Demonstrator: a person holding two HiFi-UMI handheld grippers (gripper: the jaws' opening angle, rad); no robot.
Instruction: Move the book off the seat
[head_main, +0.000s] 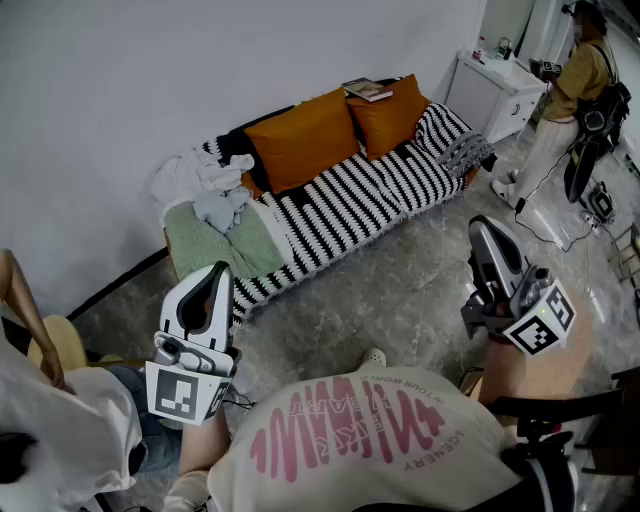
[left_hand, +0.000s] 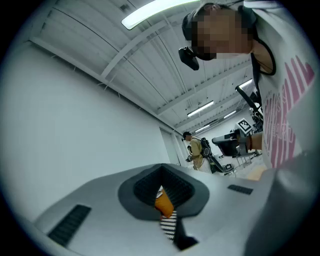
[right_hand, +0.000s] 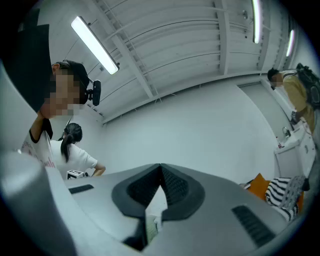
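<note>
The book lies on top of the right orange cushion, at the back of the black-and-white striped sofa. Both grippers are held close to the person's body, well short of the sofa, with floor between. My left gripper is at the lower left, its jaws closed together and nothing in them; in its own view the left gripper shows only a sliver of orange cushion and stripes below the tips. My right gripper is at the right, shut and empty; the right gripper points up at the wall and ceiling.
A pile of pale clothes and a green blanket cover the sofa's left end. A second orange cushion leans at the middle. A white cabinet and a standing person are at the far right. Another person sits at the lower left.
</note>
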